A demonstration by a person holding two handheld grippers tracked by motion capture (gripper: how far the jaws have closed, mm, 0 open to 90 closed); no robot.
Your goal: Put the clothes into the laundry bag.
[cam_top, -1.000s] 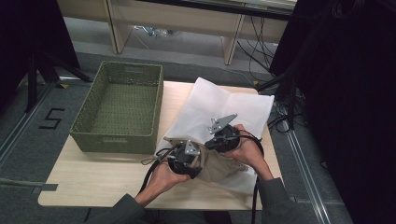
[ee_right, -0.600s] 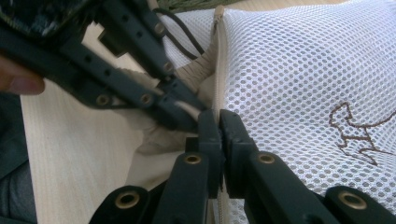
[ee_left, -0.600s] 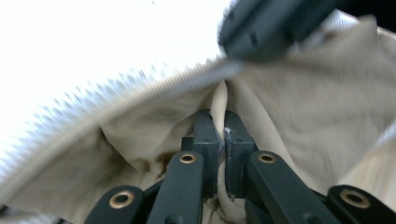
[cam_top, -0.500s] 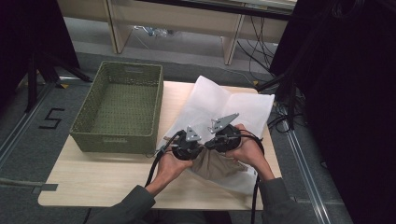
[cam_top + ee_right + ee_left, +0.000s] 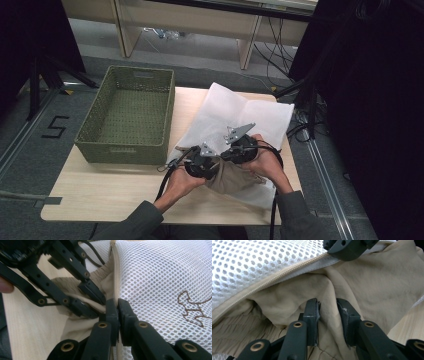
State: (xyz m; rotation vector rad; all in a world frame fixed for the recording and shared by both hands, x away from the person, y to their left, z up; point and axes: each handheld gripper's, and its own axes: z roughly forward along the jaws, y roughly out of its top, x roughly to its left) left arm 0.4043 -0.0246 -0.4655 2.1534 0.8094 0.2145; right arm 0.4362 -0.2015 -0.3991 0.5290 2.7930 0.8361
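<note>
1. Work in hand, as judged: feeding a tan garment [image 5: 235, 177] into a white mesh laundry bag [image 5: 235, 112] through its zippered mouth. The bag lies on the right half of the table [image 5: 100, 185], running from the far right corner toward the near edge; the garment bunches at the bag's near end, just inside the table's near right edge.
2. Right gripper [image 5: 117, 305]: jaws pressed together on the bag's zipper edge [image 5: 115, 277], holding that lip of the opening. Mesh with a brown embroidered mark [image 5: 192, 306] spreads to one side of it.
3. Left gripper [image 5: 328, 306]: jaws partly spread with a fold of tan cloth between them, one pad touching the cloth. I cannot tell whether the grip is firm.
4. In the left gripper view the zipper tape [image 5: 274, 281] arcs over the garment, so part of the cloth already sits under the mesh.
5. To do it well: keep the right pinch high and steady so the mouth stays lifted. Close the left jaws fully on the fold before pushing, then drive the cloth deep, away from the zipper teeth.
6. Risk: loose cloth snagging on the zipper.
7. Green woven basket [image 5: 131, 115] stands empty at the table's far left, well apart from both grippers.
</note>
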